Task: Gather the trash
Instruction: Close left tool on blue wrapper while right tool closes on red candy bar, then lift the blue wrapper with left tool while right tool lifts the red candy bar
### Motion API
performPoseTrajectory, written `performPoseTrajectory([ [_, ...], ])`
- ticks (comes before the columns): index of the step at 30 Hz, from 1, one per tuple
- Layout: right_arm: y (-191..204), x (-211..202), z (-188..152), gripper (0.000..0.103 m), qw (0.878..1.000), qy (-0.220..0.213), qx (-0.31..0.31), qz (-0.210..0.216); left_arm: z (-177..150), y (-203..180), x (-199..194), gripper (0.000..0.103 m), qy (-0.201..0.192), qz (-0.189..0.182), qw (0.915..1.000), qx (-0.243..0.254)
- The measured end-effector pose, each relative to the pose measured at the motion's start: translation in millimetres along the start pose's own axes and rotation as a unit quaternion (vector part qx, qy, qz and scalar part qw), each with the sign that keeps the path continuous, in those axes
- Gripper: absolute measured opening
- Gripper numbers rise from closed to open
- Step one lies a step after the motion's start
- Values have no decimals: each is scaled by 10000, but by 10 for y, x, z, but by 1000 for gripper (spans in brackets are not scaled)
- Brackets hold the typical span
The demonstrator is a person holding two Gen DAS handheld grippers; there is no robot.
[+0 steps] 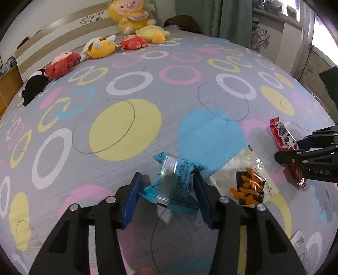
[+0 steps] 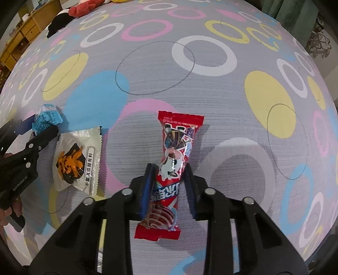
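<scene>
A crumpled blue wrapper [image 1: 176,184] lies on the bed between the fingers of my left gripper [image 1: 166,179], whose jaws stand open around it, the right pad touching it. It also shows in the right wrist view [image 2: 45,119]. A long red snack wrapper [image 2: 171,169] lies between the fingers of my right gripper [image 2: 169,169], whose jaws are close on both its sides; it also shows in the left wrist view [image 1: 284,137]. A white wrapper with an orange and black picture [image 2: 77,160] lies flat between the two, also in the left wrist view [image 1: 249,186].
The bed sheet [image 1: 126,131] is grey with coloured circles. Several plush toys [image 1: 97,47] line the headboard at the far end. A wooden cabinet [image 2: 21,31] stands to the left of the bed. Green curtains [image 1: 232,17] hang beyond the far right corner.
</scene>
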State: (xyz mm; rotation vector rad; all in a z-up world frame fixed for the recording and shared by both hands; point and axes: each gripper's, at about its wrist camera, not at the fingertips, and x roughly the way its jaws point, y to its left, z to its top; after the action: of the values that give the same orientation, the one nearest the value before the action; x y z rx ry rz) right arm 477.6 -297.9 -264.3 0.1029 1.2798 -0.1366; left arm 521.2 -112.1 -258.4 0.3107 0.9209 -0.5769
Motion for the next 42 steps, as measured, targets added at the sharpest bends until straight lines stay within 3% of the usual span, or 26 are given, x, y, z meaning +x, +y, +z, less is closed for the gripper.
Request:
performPoseTrajectory([
  [8,50,4,17,13,10000,-20,-91,19,-43,-9,-39,43,-11,-109,9999,-4],
  [22,70,-96,-45,11,9998,-121,-139,113,-93,-152,-343,40,-186,-264,9994,-123],
  [23,71,-134,-59,11,9997,-154,-146,132,-97,-170,-378,38,-197,-250,9994,-113],
  [24,77,-163,-63,11,9996,-175,-148,142,-100,-186,-419,26,-206,-235,9995,-110],
  [34,43,-442,-163,11,9993,-279,-133,233,-121,-261,-712,26,-266,-240,9992,-152],
  [42,46,-1006,-236,11,9977,-571,-192,301,-80,-403,-1347,26,-513,-121,9986,-21],
])
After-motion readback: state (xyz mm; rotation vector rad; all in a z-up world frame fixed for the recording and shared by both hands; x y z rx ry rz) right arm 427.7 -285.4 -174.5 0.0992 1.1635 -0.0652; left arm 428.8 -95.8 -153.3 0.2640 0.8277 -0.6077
